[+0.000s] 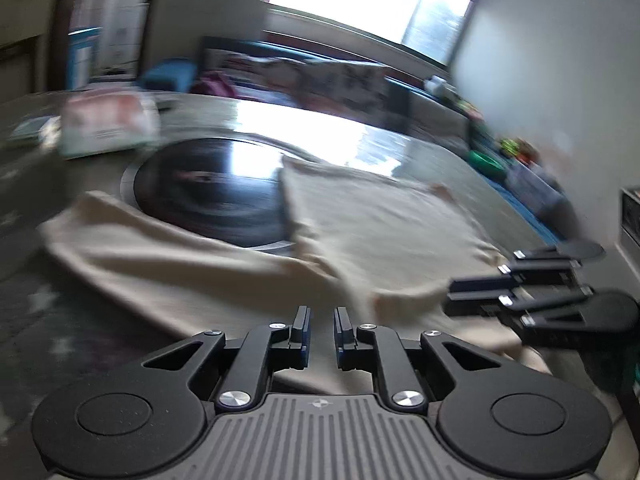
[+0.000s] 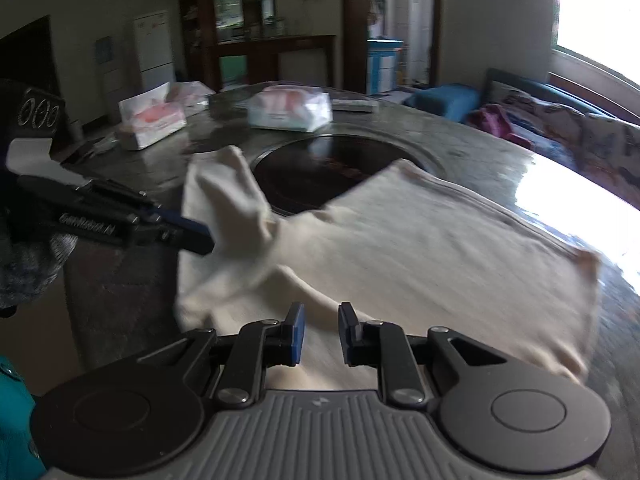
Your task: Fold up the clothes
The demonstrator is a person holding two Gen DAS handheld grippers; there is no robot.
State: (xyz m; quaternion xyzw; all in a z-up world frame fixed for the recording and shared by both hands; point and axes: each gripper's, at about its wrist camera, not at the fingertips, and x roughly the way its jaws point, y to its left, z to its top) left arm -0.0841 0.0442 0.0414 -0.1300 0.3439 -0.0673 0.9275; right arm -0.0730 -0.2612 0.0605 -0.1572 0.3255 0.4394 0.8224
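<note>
- A cream-coloured soft cloth garment (image 2: 420, 248) lies spread on the grey stone-look round worktop (image 2: 472, 140), its far edge lapping over the black circular glass inset (image 2: 320, 168) at the worktop's centre.
- One narrow part of the garment, possibly a sleeve (image 2: 224, 200), stands raised on the left side in the right wrist view.
- Left tongs (image 1: 322, 334): parted by a narrow gap, nothing between the pads; they sit just above the garment's near edge.
- Right tongs (image 2: 321, 334): parted by a similar narrow gap, holding nothing, poised over the garment's near portion.
- In the left wrist view the right tongs appear beside the garment's right corner; blur prevents judging contact.
- 2 white tissue packs with pink print (image 2: 290, 110) rest on the far side of the worktop, well apart from the garment.
</note>
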